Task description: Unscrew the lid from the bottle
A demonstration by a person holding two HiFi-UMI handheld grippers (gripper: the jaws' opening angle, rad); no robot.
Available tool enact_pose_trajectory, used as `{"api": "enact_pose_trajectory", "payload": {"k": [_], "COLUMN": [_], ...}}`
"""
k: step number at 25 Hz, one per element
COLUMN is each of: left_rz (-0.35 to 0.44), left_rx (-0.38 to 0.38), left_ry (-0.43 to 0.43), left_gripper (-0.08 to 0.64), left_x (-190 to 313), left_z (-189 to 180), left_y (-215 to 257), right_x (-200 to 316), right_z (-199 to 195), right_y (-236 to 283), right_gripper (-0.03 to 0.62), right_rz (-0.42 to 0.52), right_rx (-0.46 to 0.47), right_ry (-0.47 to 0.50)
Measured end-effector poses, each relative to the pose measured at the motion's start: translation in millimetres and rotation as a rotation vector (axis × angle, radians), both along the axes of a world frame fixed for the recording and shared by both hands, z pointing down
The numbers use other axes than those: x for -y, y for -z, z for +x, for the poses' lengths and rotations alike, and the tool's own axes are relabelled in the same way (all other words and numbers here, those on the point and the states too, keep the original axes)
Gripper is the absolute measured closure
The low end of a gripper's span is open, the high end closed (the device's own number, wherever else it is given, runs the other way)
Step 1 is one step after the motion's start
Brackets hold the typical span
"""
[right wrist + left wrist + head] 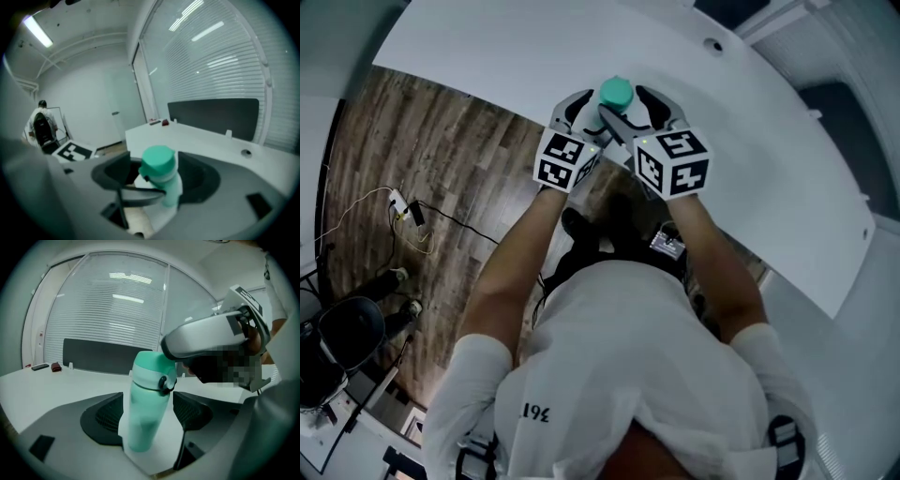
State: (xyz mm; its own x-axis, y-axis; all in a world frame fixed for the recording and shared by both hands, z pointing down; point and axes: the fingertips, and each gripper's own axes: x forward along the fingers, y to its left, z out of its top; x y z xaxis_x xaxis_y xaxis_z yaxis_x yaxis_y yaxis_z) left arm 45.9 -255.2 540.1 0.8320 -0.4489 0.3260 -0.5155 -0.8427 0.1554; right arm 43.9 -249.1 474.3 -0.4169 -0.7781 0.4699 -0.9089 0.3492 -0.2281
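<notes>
A mint-green bottle (616, 94) with its green lid (158, 161) on stands upright on the white table (534, 56), close to the near edge. My left gripper (592, 111) and right gripper (636, 111) flank it from either side. In the left gripper view the bottle (147, 404) stands between the dark pads (105, 418) with a gap on each side; that gripper (147, 416) is open. The right gripper (161, 180) is open too, its jaws wide around the bottle (168, 187) near the lid. The right gripper's white body (206, 336) shows behind the bottle.
The table's curved near edge (487, 98) drops to wooden floor with cables (403, 211). A round cable hole (713, 44) sits farther back on the table. Small objects (47, 366) lie at the table's far end before a dark panel (98, 357). A person (40, 124) stands far off.
</notes>
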Motion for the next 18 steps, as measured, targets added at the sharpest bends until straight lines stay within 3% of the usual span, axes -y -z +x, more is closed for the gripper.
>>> {"api": "enact_pose_trajectory", "payload": {"k": [5,14,18], "left_rz": [0.001,-0.001,0.000], "left_rx": [0.023,0.013,0.017], "left_ry": [0.001,0.089,0.048], "left_gripper": [0.224,0.225,0.227], "left_x": [1.1,12.2,10.8], "left_z": [13.7,15.9,14.6], "left_y": [-9.7,-12.4,-10.8], "right_x": [11.8,17.0,15.4], "right_z": [-5.1,-4.0,-6.0], "right_y": [-10.4,-20.3,-18.7], "right_gripper": [0.276,0.279,0.282], "right_rz": [-0.048,-0.054,-0.039], "right_rx": [-0.034,-0.082,-0.091], "right_ry": [-0.017,-0.053,-0.018]}}
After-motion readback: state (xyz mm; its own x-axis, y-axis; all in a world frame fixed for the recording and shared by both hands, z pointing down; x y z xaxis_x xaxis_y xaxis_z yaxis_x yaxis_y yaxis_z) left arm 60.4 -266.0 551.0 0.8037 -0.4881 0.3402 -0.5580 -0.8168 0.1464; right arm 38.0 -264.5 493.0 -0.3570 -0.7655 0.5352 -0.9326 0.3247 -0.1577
